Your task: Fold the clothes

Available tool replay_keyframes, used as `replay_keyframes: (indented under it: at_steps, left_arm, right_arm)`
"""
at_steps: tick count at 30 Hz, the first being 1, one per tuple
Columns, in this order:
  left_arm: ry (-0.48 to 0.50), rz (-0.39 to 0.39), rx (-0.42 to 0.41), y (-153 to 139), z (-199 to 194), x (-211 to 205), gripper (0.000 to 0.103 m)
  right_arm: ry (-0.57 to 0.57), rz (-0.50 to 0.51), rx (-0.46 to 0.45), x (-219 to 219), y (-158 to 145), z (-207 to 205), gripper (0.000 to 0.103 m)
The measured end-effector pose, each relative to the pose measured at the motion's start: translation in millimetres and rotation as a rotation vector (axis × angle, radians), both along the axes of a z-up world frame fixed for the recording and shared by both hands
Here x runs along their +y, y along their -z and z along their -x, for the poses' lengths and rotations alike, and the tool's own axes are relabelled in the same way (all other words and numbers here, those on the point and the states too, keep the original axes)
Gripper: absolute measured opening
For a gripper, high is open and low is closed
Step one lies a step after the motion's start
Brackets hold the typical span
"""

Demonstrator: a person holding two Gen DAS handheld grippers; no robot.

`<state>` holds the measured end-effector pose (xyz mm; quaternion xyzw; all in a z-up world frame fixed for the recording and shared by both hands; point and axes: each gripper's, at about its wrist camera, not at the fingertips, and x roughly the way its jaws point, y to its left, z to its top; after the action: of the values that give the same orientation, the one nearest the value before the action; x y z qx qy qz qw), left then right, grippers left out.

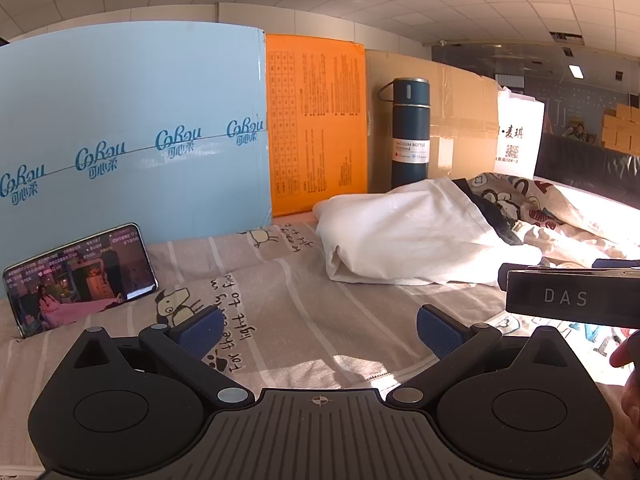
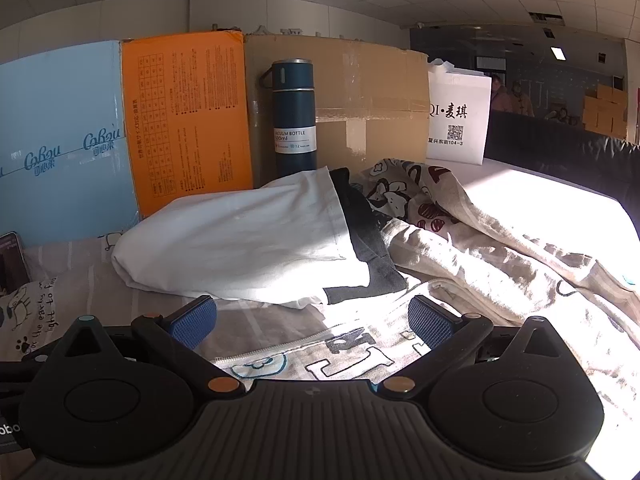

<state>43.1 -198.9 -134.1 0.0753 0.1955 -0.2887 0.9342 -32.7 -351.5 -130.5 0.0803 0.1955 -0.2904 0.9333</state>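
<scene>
I see a bed with striped cartoon sheet [image 1: 304, 280] carrying a white folded garment [image 2: 240, 240], rumpled printed cloth [image 2: 500, 248], phone [image 1: 80, 276], and bottle [image 2: 294, 120].

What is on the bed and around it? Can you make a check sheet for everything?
Surface: striped cartoon-print bed sheet, rumpled on the right, part in bright sun.
Job's things: folded white cloth garment lying on a dark garment; neither is held.
Clutter: dark blue vacuum bottle standing upright behind the clothes; black smartphone with its screen lit, leaning on the light blue cardboard box.
Grippers: left gripper open, empty; right gripper open, empty, just in front of the white garment.
Cables: nothing seen.
Surroundings: orange cardboard box, brown cardboard box, white paper bag, people far off.
</scene>
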Motion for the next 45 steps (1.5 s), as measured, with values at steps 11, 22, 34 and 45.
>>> replay_keyframes:
  at_steps: [11, 22, 34, 45]
  left_arm:
    - [-0.002, -0.001, -0.002, -0.3, 1.4, -0.1, 0.103]
    - [-0.002, -0.001, 0.001, -0.4, 1.3, 0.5, 0.103]
    - [0.000, -0.003, 0.000, 0.0, 0.7, -0.3, 0.103]
    - [0.001, -0.004, -0.002, -0.4, 1.3, -0.3, 0.103]
  right_arm:
    - [-0.003, -0.001, 0.006, 0.5, 0.5, -0.7, 0.103]
    - [0.001, -0.002, 0.009, -0.2, 0.7, -1.2, 0.103]
    - [0.000, -0.002, 0.008, -0.4, 0.6, -1.2, 0.103]
    - [-0.005, -0.002, 0.009, 0.1, 0.5, -1.3, 0.103]
